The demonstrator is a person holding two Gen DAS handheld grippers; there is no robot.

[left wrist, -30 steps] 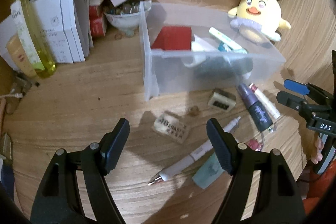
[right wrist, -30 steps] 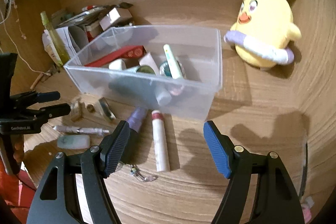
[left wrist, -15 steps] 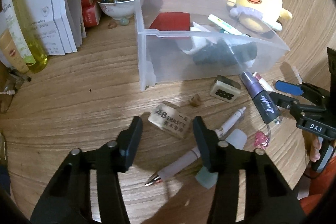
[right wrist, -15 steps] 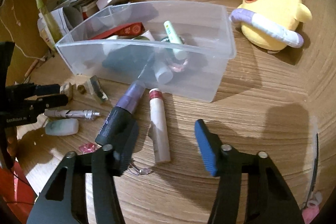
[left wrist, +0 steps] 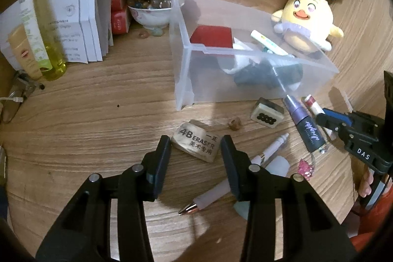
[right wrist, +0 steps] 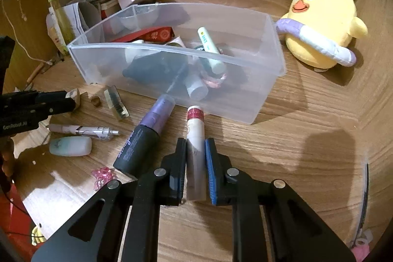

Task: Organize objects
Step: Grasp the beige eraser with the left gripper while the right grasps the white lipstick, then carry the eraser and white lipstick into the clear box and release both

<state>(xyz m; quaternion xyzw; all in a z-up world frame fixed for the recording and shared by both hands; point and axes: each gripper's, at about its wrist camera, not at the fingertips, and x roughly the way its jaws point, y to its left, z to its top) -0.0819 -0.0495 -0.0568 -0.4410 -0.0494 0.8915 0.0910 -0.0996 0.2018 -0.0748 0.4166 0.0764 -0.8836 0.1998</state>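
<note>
1. Closing on the white tube (right wrist: pixel 195 136), the right gripper (right wrist: pixel 195 163) has both pads pressed against it; only the right wrist view shows this grip.
2. Straddling the eraser (left wrist: pixel 196 143), the left gripper (left wrist: pixel 195 158) has its jaws closing, and its pads sit at the eraser's ends; contact is unclear.
3. The clear bin (right wrist: pixel 275 46) stands just beyond the tube's red cap, with bare wooden table (right wrist: pixel 307 139) to the right.
4. Both grippers angle steeply downward; the purple bottle (right wrist: pixel 145 136) lies beside the tube.
</note>
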